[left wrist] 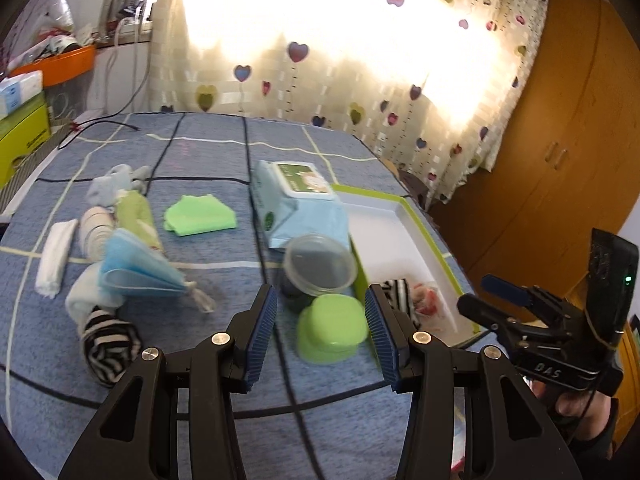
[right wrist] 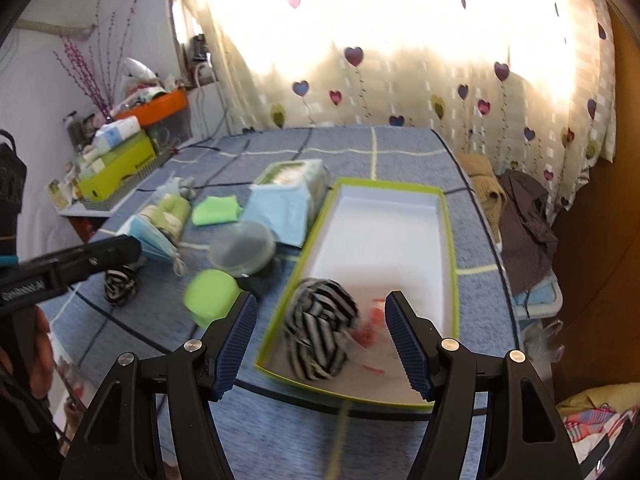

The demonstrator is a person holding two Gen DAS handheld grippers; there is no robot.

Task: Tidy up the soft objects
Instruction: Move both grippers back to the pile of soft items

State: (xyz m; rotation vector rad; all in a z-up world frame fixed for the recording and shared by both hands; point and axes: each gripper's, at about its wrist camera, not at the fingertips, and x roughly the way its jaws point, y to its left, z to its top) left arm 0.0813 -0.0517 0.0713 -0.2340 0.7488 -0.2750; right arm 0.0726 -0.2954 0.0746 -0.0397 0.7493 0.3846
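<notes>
Both grippers hang over the bed [left wrist: 200, 400] with nothing in either. The right gripper [right wrist: 320, 344] has its fingers spread wide above the near end of the green-rimmed box [right wrist: 448, 240]. Below them a striped sock roll [right wrist: 320, 332] lies inside the box, beside a clear packet with red print [right wrist: 370, 332] — blurred, so I can't say what's in it.

The left gripper [left wrist: 322, 338] is spread too, with a green lidded tub [left wrist: 332, 334] showing between its fingers, though the pads aren't touching it. Behind that sits a clear round tub [left wrist: 320, 266], and a pack of wipes [left wrist: 298, 208].

The likely next pick is on the left: a second striped sock roll [left wrist: 110, 350], a stack of blue face masks [left wrist: 136, 268], a white folded cloth [left wrist: 56, 256] and a green cloth [left wrist: 200, 216]. My call: swing the left gripper clear of the tubs, drop straight onto the middle of that striped roll, and pinch across its bulk so it stays bundled. Then set it down beside its twin.
</notes>
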